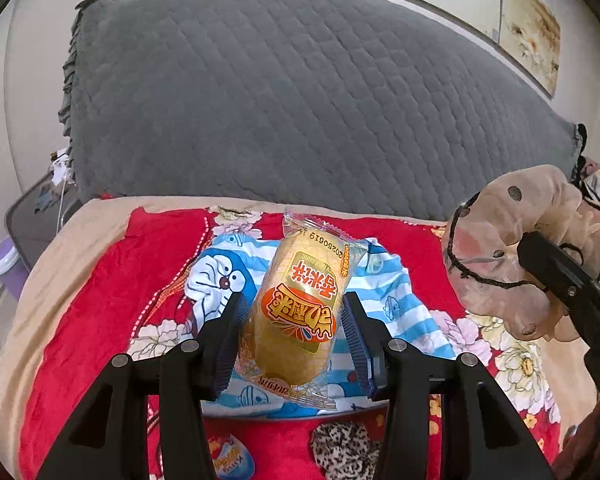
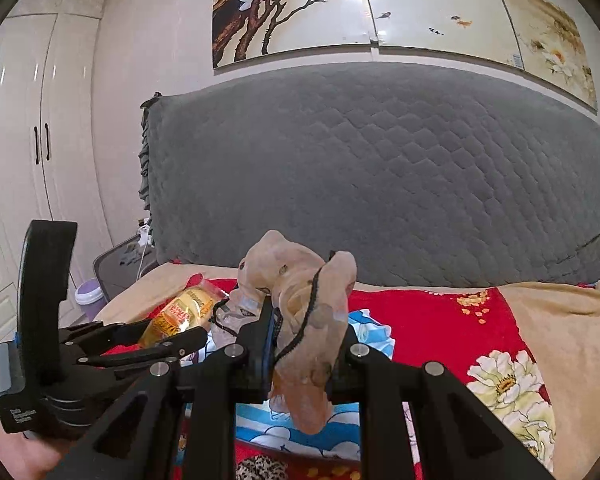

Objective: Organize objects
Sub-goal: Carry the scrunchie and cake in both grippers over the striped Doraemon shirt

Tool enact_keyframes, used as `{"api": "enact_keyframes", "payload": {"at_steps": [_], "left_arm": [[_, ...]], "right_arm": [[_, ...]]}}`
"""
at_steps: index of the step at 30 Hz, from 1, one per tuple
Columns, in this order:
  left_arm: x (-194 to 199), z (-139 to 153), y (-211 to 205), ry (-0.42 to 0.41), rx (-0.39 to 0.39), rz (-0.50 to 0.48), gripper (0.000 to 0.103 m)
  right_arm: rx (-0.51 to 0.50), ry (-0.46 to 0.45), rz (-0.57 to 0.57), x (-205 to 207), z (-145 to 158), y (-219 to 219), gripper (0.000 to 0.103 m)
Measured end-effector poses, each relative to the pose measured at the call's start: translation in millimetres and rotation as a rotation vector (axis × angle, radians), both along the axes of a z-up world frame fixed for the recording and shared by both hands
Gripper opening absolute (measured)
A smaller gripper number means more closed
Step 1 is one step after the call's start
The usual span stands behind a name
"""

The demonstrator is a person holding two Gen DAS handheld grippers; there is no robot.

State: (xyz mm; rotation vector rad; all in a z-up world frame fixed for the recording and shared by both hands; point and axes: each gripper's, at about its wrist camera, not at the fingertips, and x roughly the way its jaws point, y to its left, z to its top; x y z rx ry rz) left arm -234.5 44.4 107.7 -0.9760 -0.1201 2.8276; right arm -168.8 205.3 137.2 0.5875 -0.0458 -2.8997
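My left gripper (image 1: 294, 312) is shut on a yellow packaged snack cake (image 1: 296, 312), held above a blue-and-white striped cartoon cloth (image 1: 396, 300) on the red floral blanket (image 1: 96, 312). The same snack (image 2: 184, 310) and the left gripper (image 2: 160, 340) show at the left of the right wrist view. My right gripper (image 2: 306, 320) is shut on a beige dotted sheer scrunchie with black cord (image 2: 312, 312); that scrunchie (image 1: 512, 252) hangs at the right of the left wrist view, level with the snack. A leopard-print scrunchie (image 1: 346, 450) lies on the blanket below the left gripper.
A grey quilted headboard (image 1: 300, 100) rises behind the bed. A dark bedside table (image 1: 36, 216) and a purple-and-white bin (image 1: 4, 258) stand at the bed's left. White wardrobes (image 2: 28, 140) line the left wall. A small printed packet (image 1: 230, 460) lies near the blanket's front.
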Motion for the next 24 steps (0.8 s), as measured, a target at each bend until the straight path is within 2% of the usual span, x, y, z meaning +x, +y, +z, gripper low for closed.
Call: {"api": "enact_keyframes", "payload": {"at_steps": [9, 17, 24], "left_arm": [[-26.6, -10.8, -0.7, -0.010, 0.023, 0.009, 0.050], [-41.4, -26.1, 5.3, -0.016, -0.028, -0.006, 0.050], [-52.2, -46.0, 8.4, -0.031, -0.035, -0.013, 0.050]], "right_arm": [[-0.015, -0.001, -0.012, -16.3, -9.6, 10.0, 0.019], [-0.005, -0.012, -0.016, -33.8, -24.4, 13.6, 0.019], [0.007, -0.059, -0.013, -51.8, -50.0, 13.0, 0.019]]}}
